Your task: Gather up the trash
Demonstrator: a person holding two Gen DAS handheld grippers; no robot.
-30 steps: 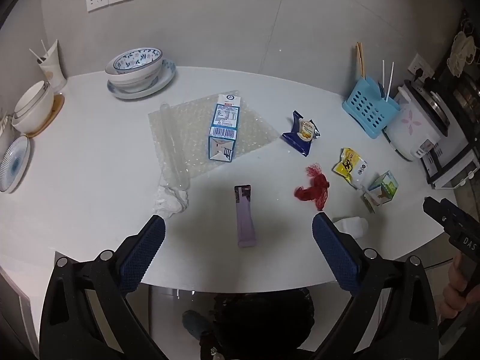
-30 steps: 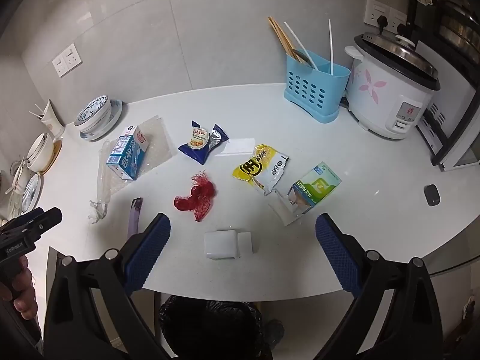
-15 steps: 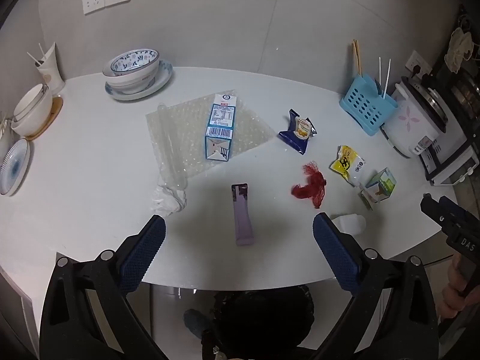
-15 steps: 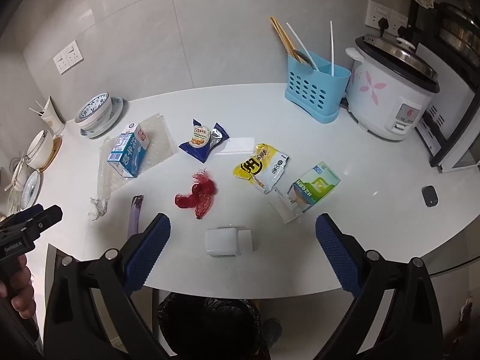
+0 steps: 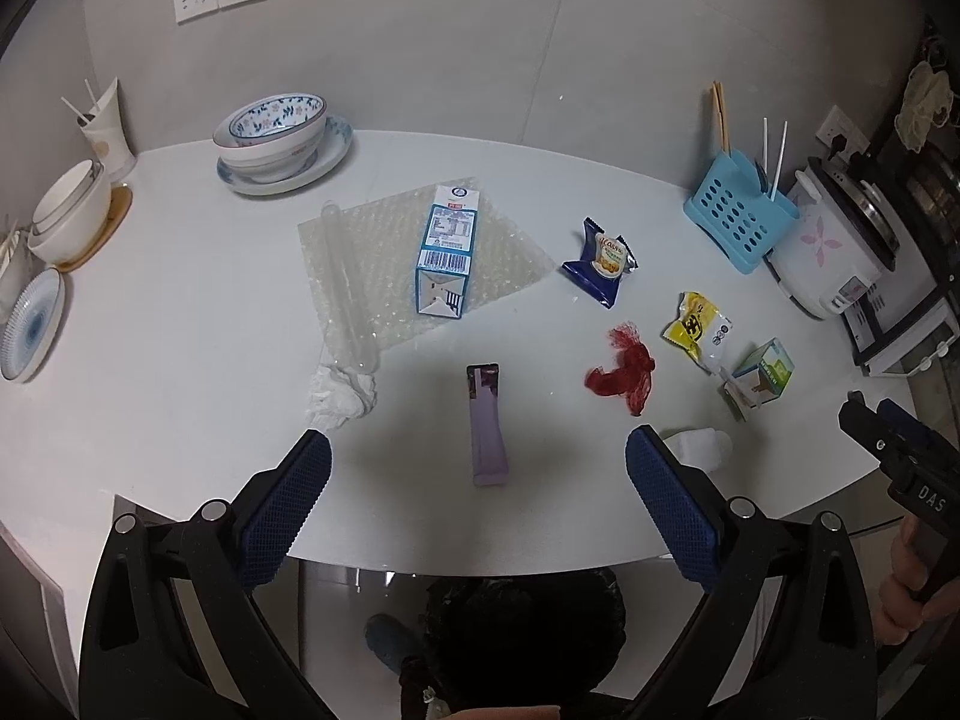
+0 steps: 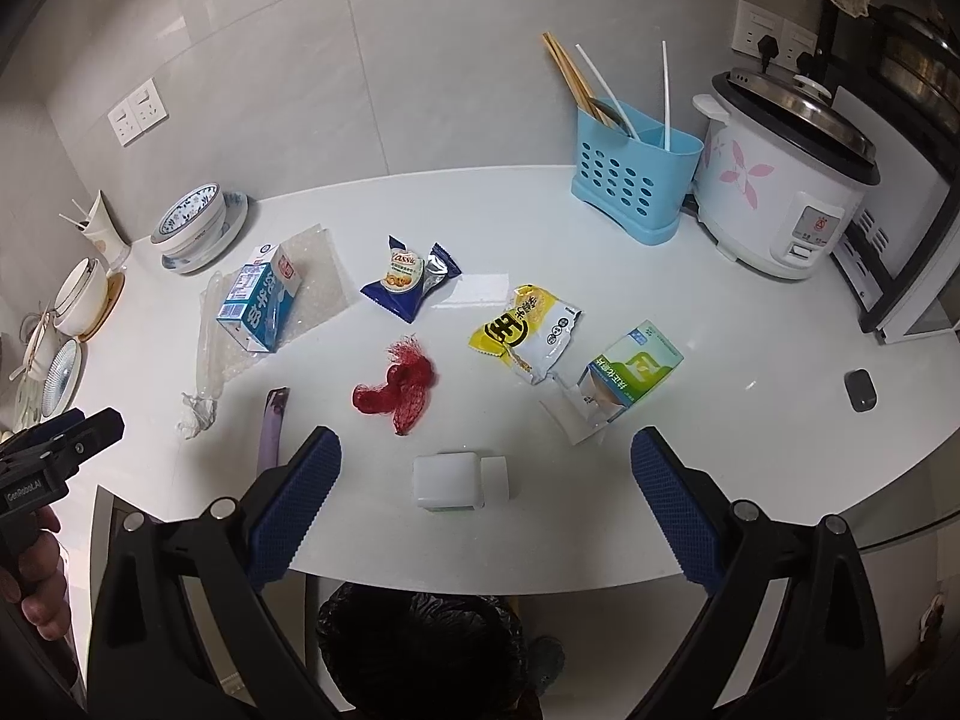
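Trash lies scattered on a white table [image 5: 180,324]: a purple wrapper [image 5: 487,426], a crumpled tissue [image 5: 339,393], a blue milk carton [image 5: 449,252] on bubble wrap [image 5: 372,264], a red net [image 6: 399,387], a dark blue snack bag [image 6: 408,279], a yellow packet [image 6: 525,330], a green carton [image 6: 630,372] and a white plastic tub [image 6: 450,480]. My left gripper [image 5: 477,468] hangs open above the table's near edge, with the purple wrapper between its fingers. My right gripper [image 6: 483,468] is open over the white tub. A black-lined bin [image 6: 420,654] stands under the table edge.
Stacked bowls [image 5: 273,132], plates [image 5: 30,324] and a cup [image 5: 108,132] sit at the far left. A blue utensil basket [image 6: 630,180] and a rice cooker [image 6: 780,192] stand at the back right. A small dark object [image 6: 859,390] lies near the right edge.
Both grippers have drawn slightly back and up from the table, so the objects look a little farther away. Nothing on the table has moved.
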